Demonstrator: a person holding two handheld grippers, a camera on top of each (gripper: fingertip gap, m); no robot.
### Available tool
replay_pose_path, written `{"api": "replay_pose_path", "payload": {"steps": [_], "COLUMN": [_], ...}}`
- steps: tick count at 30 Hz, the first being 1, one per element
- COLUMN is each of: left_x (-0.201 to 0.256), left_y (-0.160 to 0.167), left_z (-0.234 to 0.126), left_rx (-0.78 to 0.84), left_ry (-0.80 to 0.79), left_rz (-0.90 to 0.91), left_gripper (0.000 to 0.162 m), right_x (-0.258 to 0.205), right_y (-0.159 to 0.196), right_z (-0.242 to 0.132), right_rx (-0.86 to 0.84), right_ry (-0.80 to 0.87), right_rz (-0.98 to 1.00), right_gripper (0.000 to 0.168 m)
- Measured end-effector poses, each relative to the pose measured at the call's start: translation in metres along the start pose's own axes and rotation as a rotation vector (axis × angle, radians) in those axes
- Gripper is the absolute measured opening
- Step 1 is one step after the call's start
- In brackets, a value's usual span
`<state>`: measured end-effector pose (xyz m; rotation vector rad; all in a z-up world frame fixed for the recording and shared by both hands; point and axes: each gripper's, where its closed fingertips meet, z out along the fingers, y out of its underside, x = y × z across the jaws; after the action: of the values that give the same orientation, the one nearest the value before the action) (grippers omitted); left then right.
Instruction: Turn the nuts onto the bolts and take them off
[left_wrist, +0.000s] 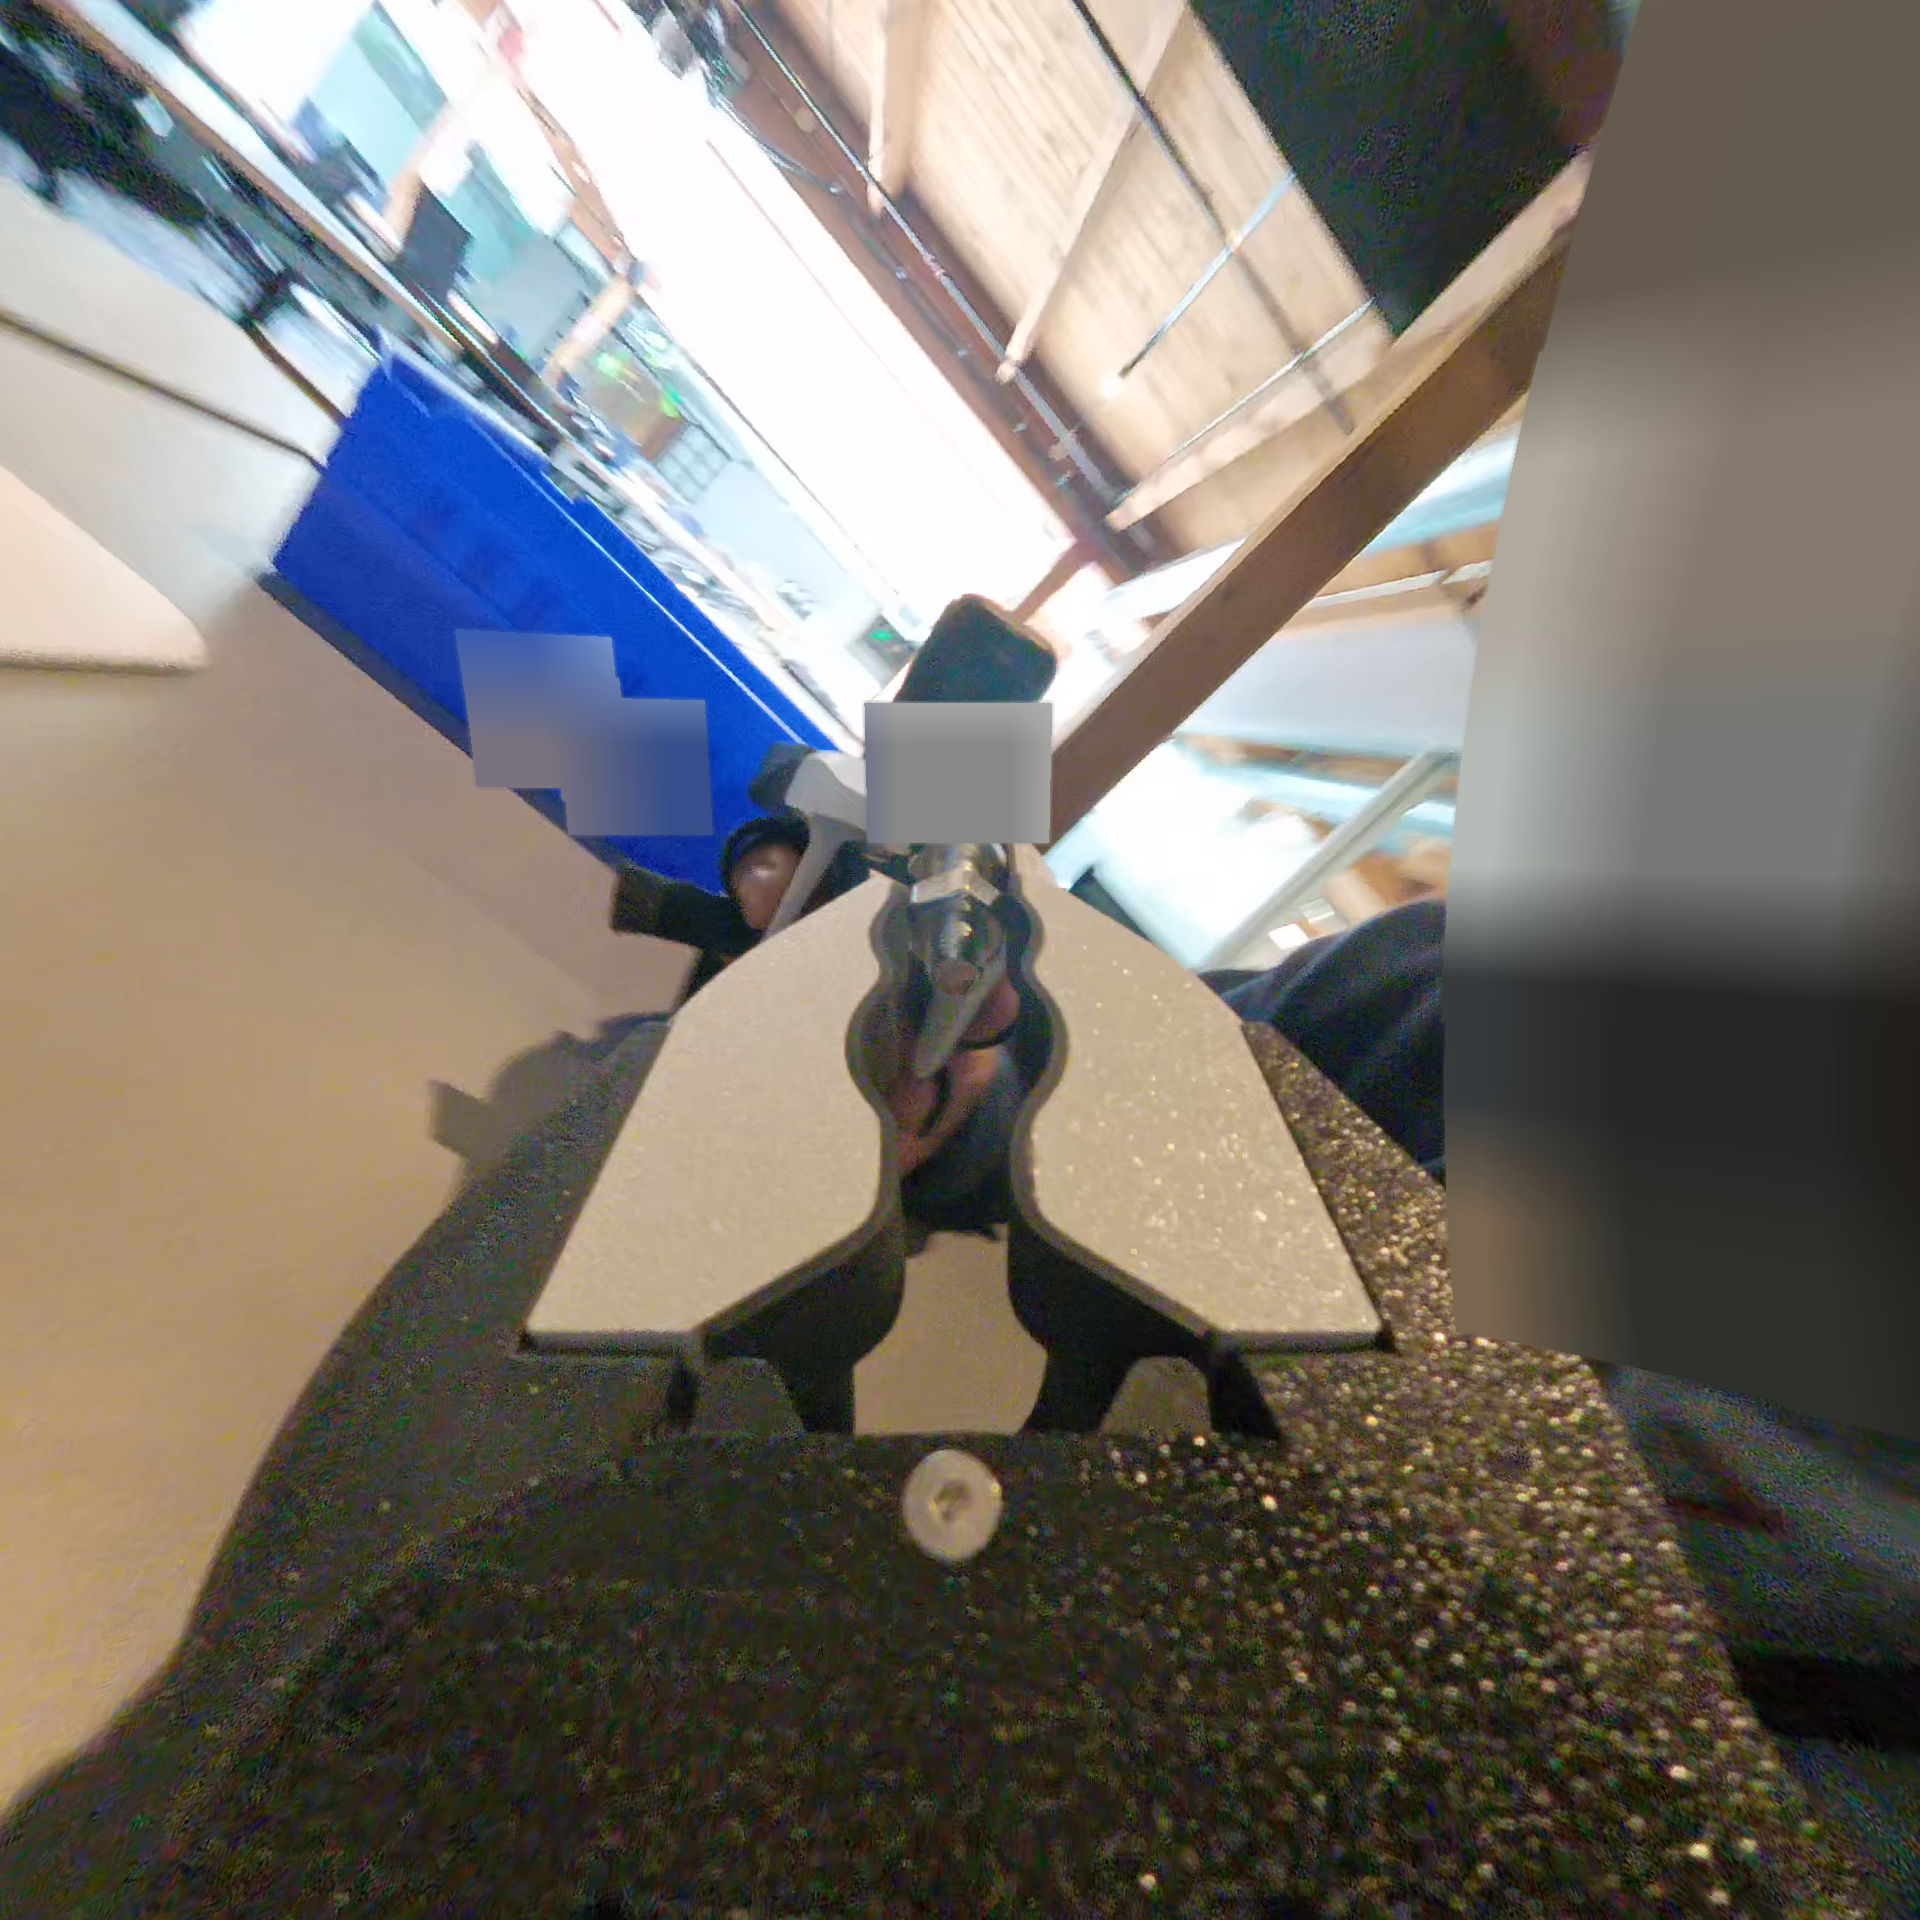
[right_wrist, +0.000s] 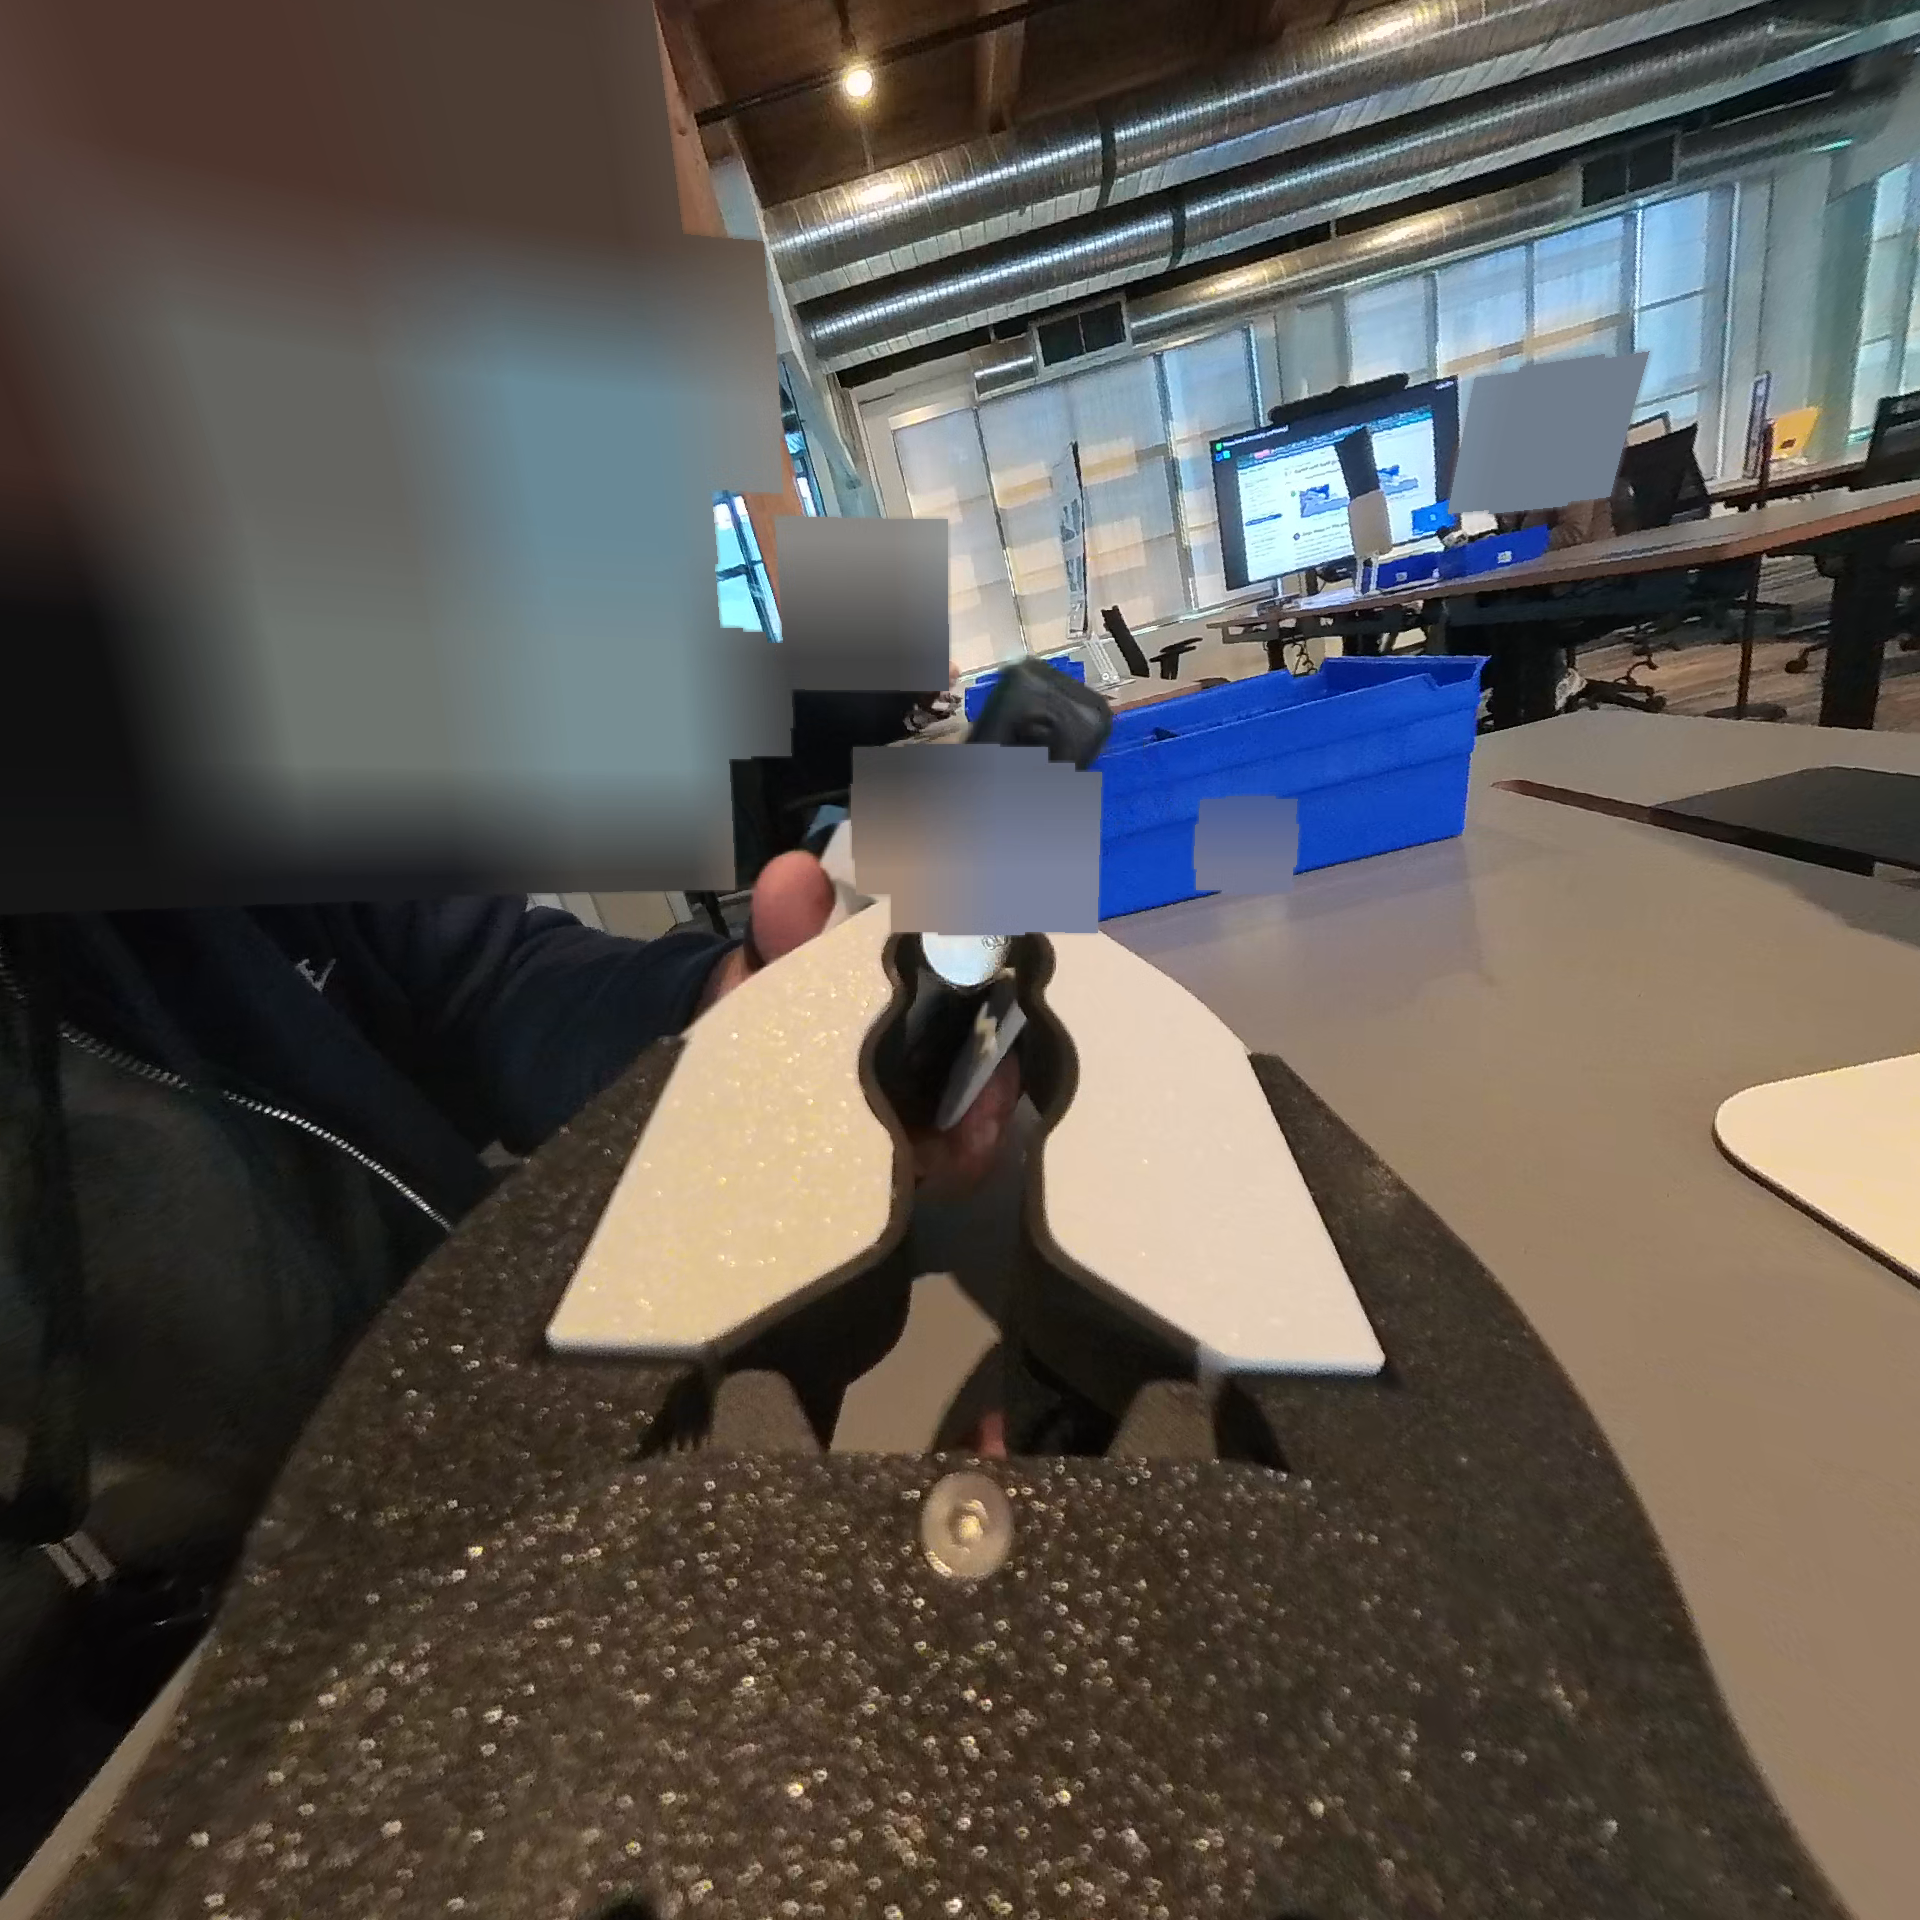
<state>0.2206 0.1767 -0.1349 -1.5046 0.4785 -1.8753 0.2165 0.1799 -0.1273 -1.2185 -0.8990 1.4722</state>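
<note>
The left gripper (left_wrist: 956, 914) fingers are closed narrow on a bolt (left_wrist: 951, 940) carrying a nut (left_wrist: 943, 891). The right gripper (right_wrist: 971, 961) fingers are pinched on the bolt's round head (right_wrist: 961, 958), the other gripper close at 12 o'clock. A blue bin (right_wrist: 1299, 758) sits on the grey bench (right_wrist: 1455, 987) at 1 o'clock, a pale mat (right_wrist: 1829, 1153) at 3 o'clock.

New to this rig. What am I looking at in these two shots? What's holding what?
No robot: a person holds a hand-held tool with two-finger tongs in each hand, a camera on each looking along its fingers. In the left wrist view, the left tongs grip a metal bolt with a nut on it. In the right wrist view, the right tongs meet the same hardware, seen as a round metal end; which part they pinch is unclear. Behind lie a grey table, a blue bin and a white mat.
</note>
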Motion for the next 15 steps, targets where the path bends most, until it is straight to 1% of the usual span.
{"api": "replay_pose_path", "payload": {"steps": [1,6,7,8,9,11,15], "left_x": [0.0,-0.003,-0.003,0.0,0.007,0.014,0.007], "left_y": [0.0,0.001,0.001,-0.001,-0.003,-0.01,-0.019], "left_z": [0.0,0.0,0.0,0.001,0.002,0.0,-0.006], "left_rx": [-0.016,-0.16,-0.16,-0.136,-0.087,-0.007,0.045], "left_ry": [-0.047,-0.373,-0.418,-0.429,-0.403,-0.327,-0.18], "left_rz": [0.121,0.957,1.067,1.12,1.111,0.954,0.465], "left_gripper": [0.017,0.017,0.017,0.021,0.032,0.037,0.034], "right_x": [0.0,0.0,0.0,0.0,0.0,0.001,0.001], "right_y": [0.0,-0.002,-0.002,-0.003,-0.003,-0.004,-0.004], "right_z": [0.0,-0.001,-0.001,-0.002,-0.002,-0.003,-0.003], "right_rx": [0.004,0.015,0.019,0.024,0.028,0.033,0.03], "right_ry": [-0.003,-0.008,-0.009,-0.009,-0.009,-0.007,-0.005], "right_rz": [0.004,0.022,0.023,0.024,0.026,0.029,0.023], "right_gripper": [0.017,0.017,0.016,0.016,0.016,0.017,0.017]}}
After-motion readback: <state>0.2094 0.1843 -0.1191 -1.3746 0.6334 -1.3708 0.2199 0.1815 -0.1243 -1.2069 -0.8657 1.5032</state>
